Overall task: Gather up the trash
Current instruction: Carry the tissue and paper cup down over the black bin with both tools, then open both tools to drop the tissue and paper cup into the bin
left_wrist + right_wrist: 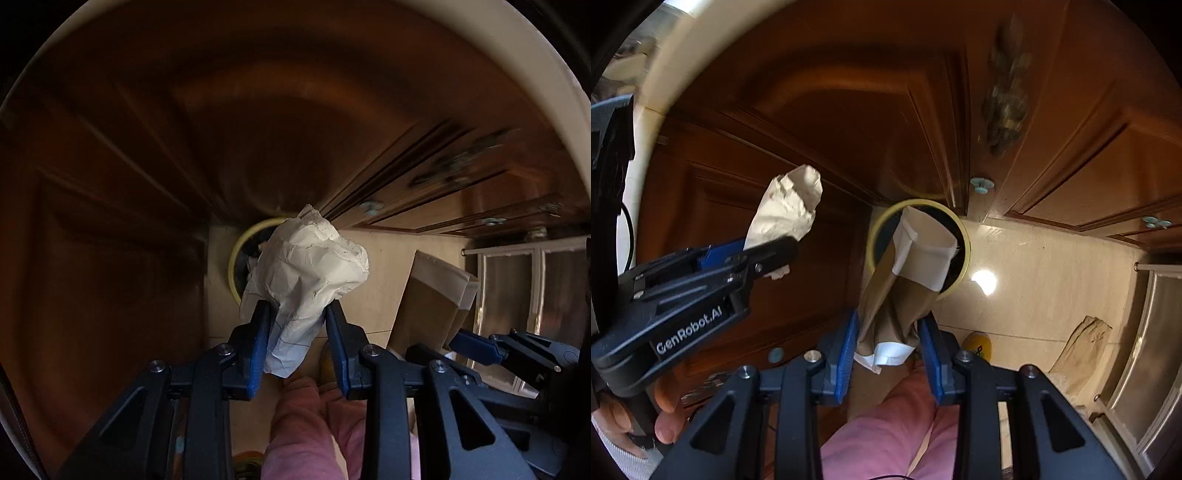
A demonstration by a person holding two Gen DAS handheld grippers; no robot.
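Observation:
My left gripper point(297, 314) is shut on a crumpled white paper point(306, 269), held up over the floor; it also shows in the right wrist view point(775, 254) with the paper point(790, 206). My right gripper point(890, 325) is shut on a brown paper bag point(908, 273) with white edges, which also shows in the left wrist view point(432, 299). A round bin with a yellow rim point(964, 236) stands on the floor below, right behind the bag. In the left wrist view the bin point(236, 258) is partly hidden by the paper.
Dark wooden cabinet doors point(820, 122) fill the left and top. Light tiled floor point(1045, 280) lies to the right, with a steel appliance point(1156, 332) at the far right. A tan cloth point(1082, 350) and a yellow object point(979, 343) lie on the floor. The person's pink trousers point(886, 432) are below.

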